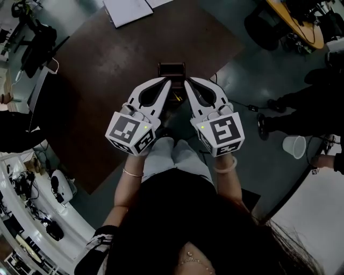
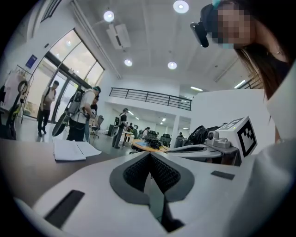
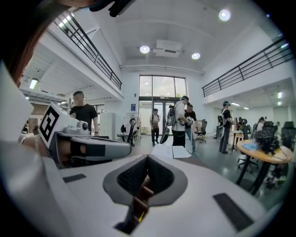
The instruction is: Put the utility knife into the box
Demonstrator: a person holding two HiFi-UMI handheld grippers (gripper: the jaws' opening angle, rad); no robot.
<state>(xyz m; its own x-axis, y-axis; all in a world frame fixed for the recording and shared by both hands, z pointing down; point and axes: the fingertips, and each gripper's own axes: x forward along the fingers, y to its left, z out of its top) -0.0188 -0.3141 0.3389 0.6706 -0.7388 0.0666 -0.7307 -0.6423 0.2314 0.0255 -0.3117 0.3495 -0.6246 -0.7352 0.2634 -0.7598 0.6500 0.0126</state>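
Note:
In the head view I hold both grippers side by side over a dark brown table (image 1: 107, 91), and their tips point away from me. A small dark box (image 1: 171, 69) sits just beyond the tips. The left gripper (image 1: 163, 82) and the right gripper (image 1: 192, 82) are both shut, with nothing clamped. The left gripper's (image 2: 149, 157) ribbed pads meet in its own view. The right gripper's (image 3: 148, 160) pads meet too, and a brown and yellow shape (image 3: 138, 203) shows through the slot below them. I cannot make out a utility knife for certain.
White papers (image 1: 127, 9) lie at the table's far edge. A paper cup (image 1: 294, 146) stands at the right on a white surface. A round wooden table (image 3: 273, 152) and several standing people (image 3: 185, 120) are out in the hall. A white bench with gear (image 1: 32, 198) runs along my left.

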